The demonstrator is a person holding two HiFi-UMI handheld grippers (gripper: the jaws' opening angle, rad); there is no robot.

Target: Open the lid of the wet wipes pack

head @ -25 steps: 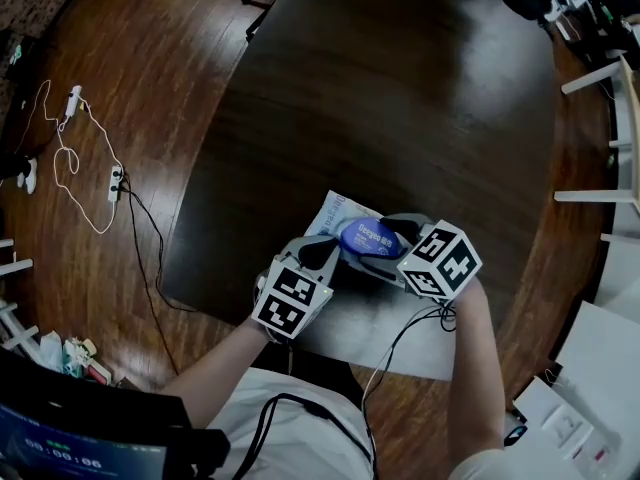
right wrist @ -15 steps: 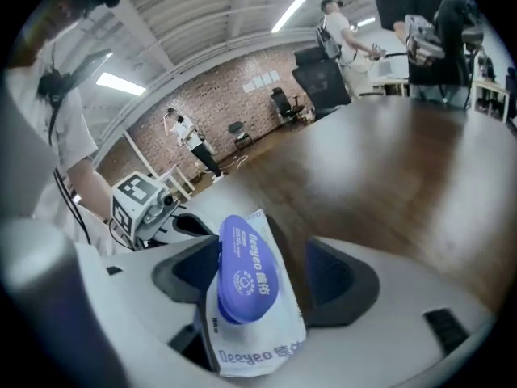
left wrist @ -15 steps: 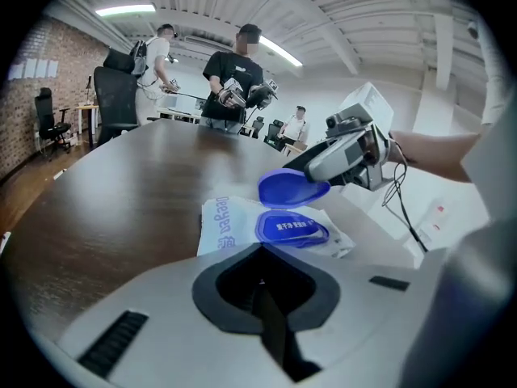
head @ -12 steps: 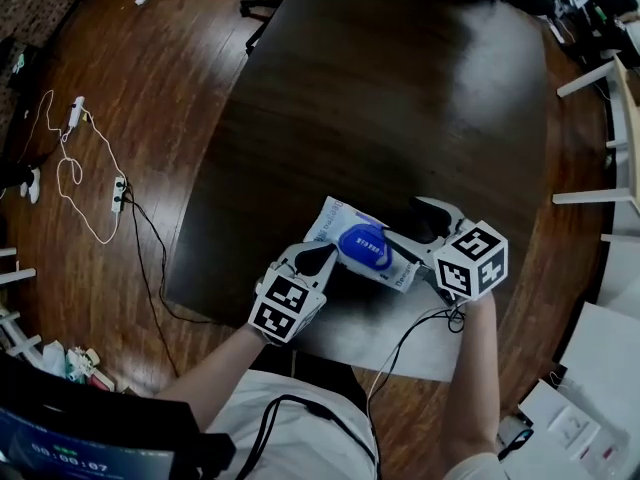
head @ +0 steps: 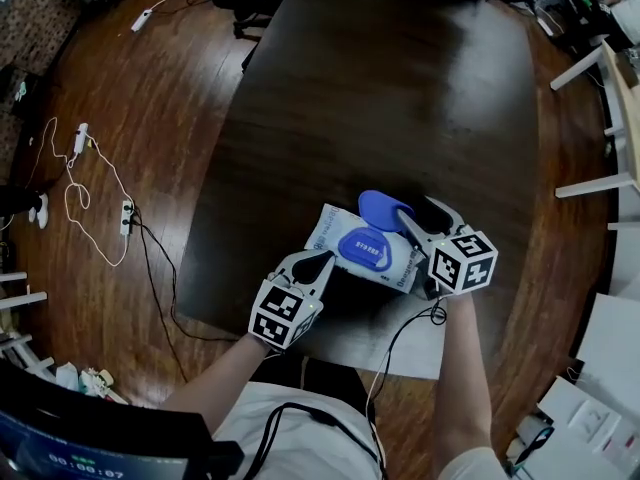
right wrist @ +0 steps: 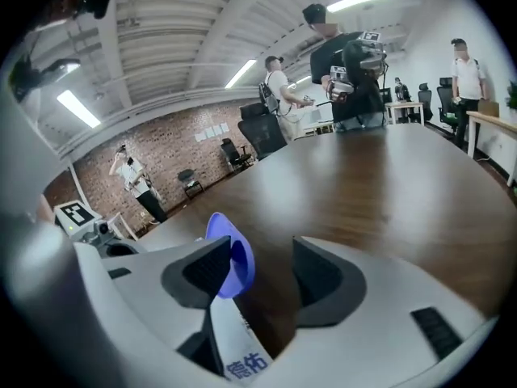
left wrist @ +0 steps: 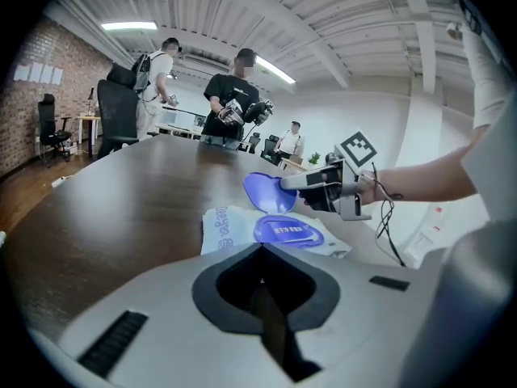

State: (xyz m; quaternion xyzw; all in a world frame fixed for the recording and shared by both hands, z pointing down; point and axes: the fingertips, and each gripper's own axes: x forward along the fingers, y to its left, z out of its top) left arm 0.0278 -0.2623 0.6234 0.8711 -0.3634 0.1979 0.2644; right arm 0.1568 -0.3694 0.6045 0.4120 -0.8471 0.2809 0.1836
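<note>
On the near part of the dark table [head: 400, 98] the wet wipes pack [head: 366, 252] lies flat between my two grippers, skewed to the table edge. It is a soft white wrapper with blue print along one end, slightly crinkled. Its top face carries a blue oval base [left wrist: 287, 232] with white lettering, too small for me to read.

The lid [head: 383, 208] is already open. It is a rounded blue flap, the same blue as the base, swung up off it and standing roughly upright at the far side of the pack. Its inner face is turned back toward my left gripper [head: 322, 260]. In the right gripper view the lid's top edge rises above the jaw line, with the wrapper's blue print showing below it.

My right gripper [right wrist: 262, 265] has its jaws partly apart, and they have just been closing. The lid stands between them and leans on one jaw, with a clear gap to the other, so it is not clamped.

My left gripper has its jaws together, tips right at the near end of the pack. I cannot tell whether any wrapper is pinched between them. The two grippers sit at opposite ends of the pack and do not touch each other.
</note>
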